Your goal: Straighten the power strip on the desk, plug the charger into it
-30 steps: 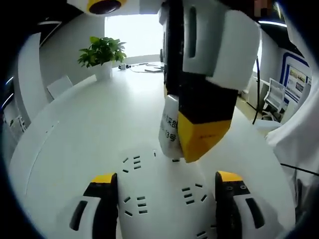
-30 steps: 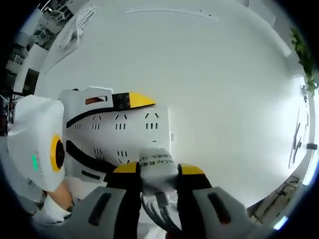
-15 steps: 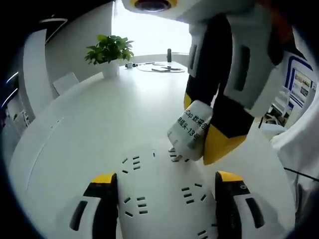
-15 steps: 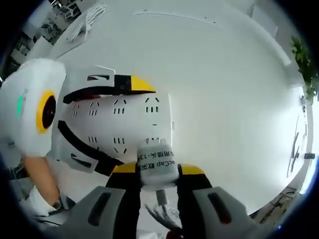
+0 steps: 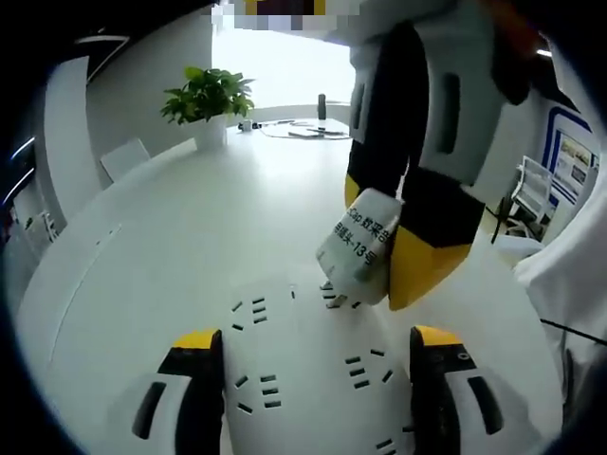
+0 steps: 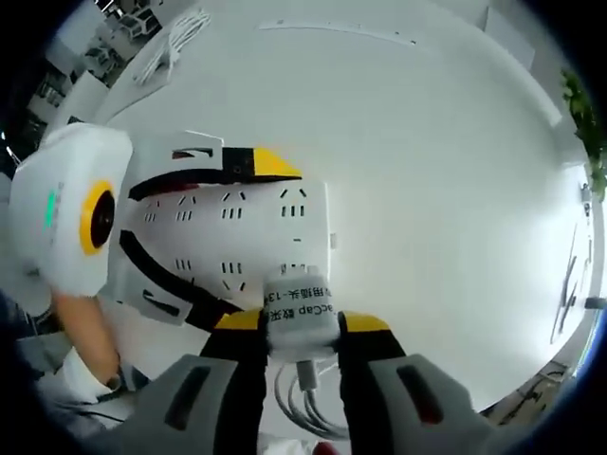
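A white power strip (image 5: 303, 379) lies on the white desk (image 5: 190, 227), and my left gripper (image 5: 318, 351) is shut on it, one jaw against each long side. My right gripper (image 5: 384, 232) comes down from above, shut on a white charger (image 5: 358, 248) with a printed label. The charger is tilted, and its prongs touch a socket at the strip's far end. In the right gripper view, the charger (image 6: 302, 318) sits between my right gripper's (image 6: 302, 327) yellow-tipped jaws, above the strip (image 6: 303, 227). The left gripper (image 6: 248, 239) straddles the strip there.
A potted plant (image 5: 207, 95) and small items (image 5: 303, 128) stand at the desk's far end. A chair (image 5: 119, 161) stands by the left edge. A coiled white cable (image 6: 171, 43) lies farther off. The charger's cord (image 6: 303, 398) hangs behind it. A hand (image 6: 85, 332) holds the left gripper.
The right gripper has tilted the charger and brought its prongs onto the strip's far socket; over the last half second it barely moved. The left gripper stays put.
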### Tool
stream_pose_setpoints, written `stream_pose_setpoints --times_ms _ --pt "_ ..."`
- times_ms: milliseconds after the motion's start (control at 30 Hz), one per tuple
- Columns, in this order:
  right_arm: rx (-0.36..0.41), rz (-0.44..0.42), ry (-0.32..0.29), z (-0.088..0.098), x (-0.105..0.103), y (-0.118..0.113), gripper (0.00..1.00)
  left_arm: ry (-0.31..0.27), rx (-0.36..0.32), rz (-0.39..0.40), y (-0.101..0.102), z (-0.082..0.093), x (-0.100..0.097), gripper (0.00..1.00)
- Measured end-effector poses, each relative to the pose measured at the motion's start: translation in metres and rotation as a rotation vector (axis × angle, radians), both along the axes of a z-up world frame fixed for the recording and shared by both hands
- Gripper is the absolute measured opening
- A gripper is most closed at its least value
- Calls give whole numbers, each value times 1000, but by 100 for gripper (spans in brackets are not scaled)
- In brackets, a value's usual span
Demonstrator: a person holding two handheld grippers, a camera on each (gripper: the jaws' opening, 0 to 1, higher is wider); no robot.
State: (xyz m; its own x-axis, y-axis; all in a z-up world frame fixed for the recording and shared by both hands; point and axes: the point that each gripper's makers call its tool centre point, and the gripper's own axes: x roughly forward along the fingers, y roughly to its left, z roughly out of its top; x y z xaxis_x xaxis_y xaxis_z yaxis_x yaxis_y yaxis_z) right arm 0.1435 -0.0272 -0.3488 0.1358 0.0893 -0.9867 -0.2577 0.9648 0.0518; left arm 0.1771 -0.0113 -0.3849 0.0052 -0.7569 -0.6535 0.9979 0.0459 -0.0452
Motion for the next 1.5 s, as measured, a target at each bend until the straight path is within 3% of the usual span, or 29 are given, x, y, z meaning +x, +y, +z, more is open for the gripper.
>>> stream_pose_setpoints --times_ms 133,300,433,567,867,1000,1500 --pt "32 6 -4 2 -6 8 27 -1 -1 -1 1 1 -1 81" --pt "-2 36 -13 1 -6 3 27 -2 -2 -1 2 1 -2 81" --pt "13 18 -75 13 11 1 26 -2 -5 0 3 2 -3 81" --pt "-2 4 -38 10 12 3 25 -3 -8 0 4 2 -3 81" --pt "10 0 -45 20 38 7 24 -4 -10 2 6 2 -3 81" --pt "2 -3 -18 17 29 5 24 -4 -11 3 7 2 -4 81" --pt "-48 44 -63 15 26 4 23 -3 -10 17 7 3 -3 81"
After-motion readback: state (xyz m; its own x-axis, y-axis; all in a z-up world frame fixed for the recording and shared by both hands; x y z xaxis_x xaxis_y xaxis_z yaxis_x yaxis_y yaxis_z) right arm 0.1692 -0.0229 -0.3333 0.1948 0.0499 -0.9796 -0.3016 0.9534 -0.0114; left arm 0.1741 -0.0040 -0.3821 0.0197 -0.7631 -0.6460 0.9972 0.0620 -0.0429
